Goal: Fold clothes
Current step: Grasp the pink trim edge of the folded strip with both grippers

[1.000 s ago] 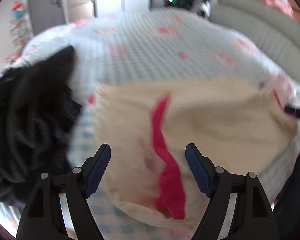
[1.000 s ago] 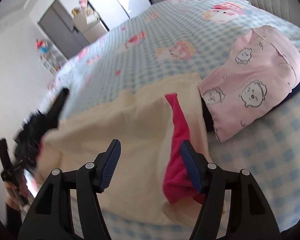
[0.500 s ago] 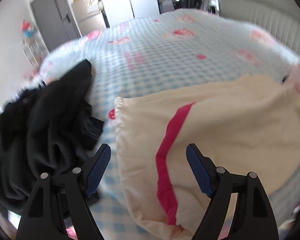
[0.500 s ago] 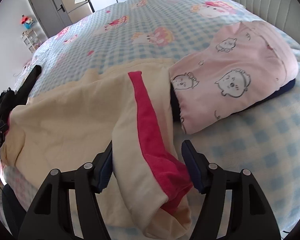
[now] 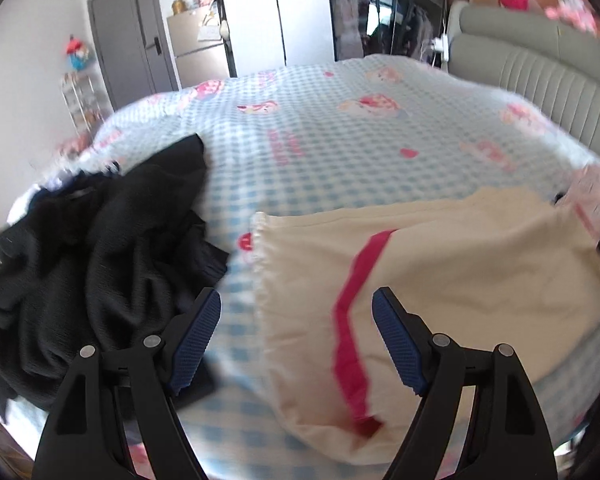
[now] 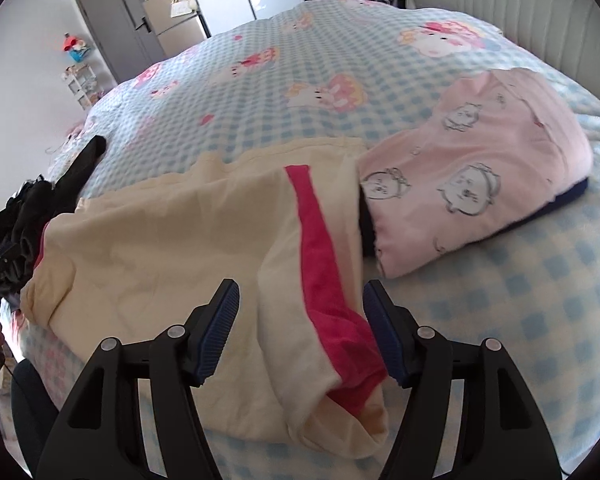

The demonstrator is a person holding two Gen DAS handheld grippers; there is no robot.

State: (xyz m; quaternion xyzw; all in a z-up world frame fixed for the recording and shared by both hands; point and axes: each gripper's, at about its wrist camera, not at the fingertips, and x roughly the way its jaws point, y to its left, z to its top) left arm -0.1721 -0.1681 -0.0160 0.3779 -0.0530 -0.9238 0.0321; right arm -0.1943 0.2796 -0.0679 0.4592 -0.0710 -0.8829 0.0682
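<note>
Dark garment past the right gripper is mostly buried under the pink folded one; can't tell what it is.

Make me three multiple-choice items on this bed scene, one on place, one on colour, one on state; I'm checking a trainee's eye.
1. Where does the black garment pile lie relative to the cream garment?
A. On top of it
B. To its left on the bed
C. On the floor

2. The cream garment's stripe is:
A. Green
B. Blue
C. Pink-red

3. The right gripper is:
A. Open
B. Shut on the pink printed garment
C. Out of view

Answers: B, the left wrist view shows them side by side; C, the band is plainly pink-red; A, the pads stand apart.
</note>
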